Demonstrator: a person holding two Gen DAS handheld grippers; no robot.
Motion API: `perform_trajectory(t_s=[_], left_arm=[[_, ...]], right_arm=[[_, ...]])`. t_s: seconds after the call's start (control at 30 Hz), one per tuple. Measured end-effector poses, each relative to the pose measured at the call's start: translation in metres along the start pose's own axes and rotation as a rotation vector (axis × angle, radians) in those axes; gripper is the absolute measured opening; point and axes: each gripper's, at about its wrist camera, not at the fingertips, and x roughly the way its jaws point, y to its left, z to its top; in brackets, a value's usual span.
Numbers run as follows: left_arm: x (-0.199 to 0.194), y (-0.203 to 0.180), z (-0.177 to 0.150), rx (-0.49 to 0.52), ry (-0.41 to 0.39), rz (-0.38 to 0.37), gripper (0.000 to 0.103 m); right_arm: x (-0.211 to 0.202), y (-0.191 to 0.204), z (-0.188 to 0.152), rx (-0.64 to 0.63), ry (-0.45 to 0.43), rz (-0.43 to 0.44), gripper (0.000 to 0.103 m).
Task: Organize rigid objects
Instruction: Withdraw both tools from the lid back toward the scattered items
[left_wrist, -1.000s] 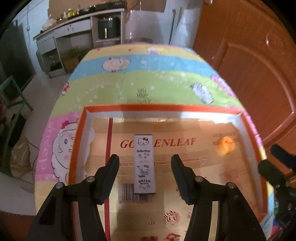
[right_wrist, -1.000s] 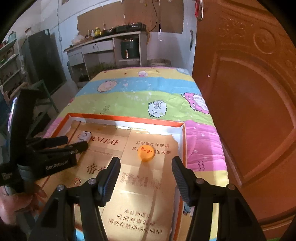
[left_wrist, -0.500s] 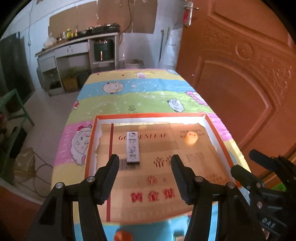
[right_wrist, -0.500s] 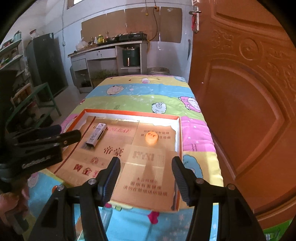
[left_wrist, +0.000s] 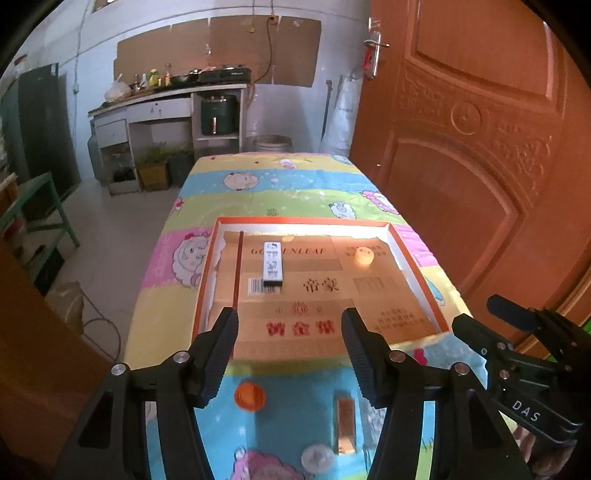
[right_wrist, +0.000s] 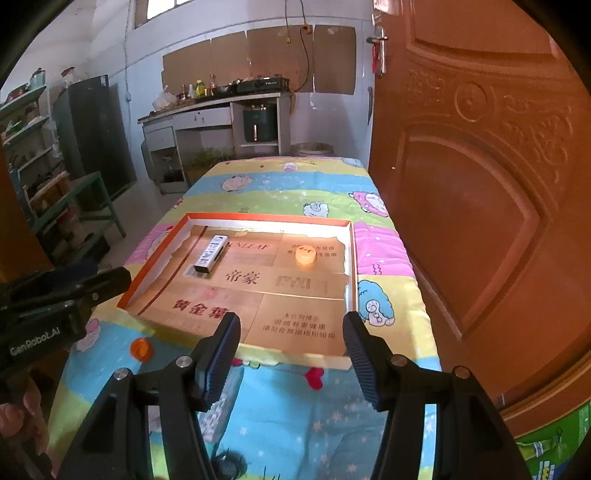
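We see the left gripper (left_wrist: 290, 341) and right gripper (right_wrist: 291, 345) both spread and empty above the orange-rimmed tray (left_wrist: 207, 273).

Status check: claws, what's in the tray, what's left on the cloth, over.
Left claw and right claw open, empty. Tray holds white box, orange cap. Outside: orange lid, gold bar. Nothing blocking.

The person holds both tongs out in front, side by side and tilted downward. The left tongs (left_wrist: 290, 350) stand with their jaws spread wide and nothing between the ribbed pads. The right tongs (right_wrist: 291, 354) match them, jaws apart and empty. Each pair shows at the edge of the other's view, well apart from it. Part of a bare hand (right_wrist: 22, 417) grips the handle under the left tongs
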Motion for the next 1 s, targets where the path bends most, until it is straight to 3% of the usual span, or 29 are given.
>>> perform_trajectory(t_s=[0.4, 1.0], left_arm=[[-0.049, -0.004, -0.043, -0.001, -0.025, -0.010, 0.060], [-0.087, -0.014, -0.103, -0.012, -0.039, 0.003, 0.060]], right_arm=[[-0.049, 0.017, -0.040, -0.022, -0.032, 0.013, 0.057], [-0.096, 0.038, -0.089, -0.045, -0.062, -0.005, 0.057]])
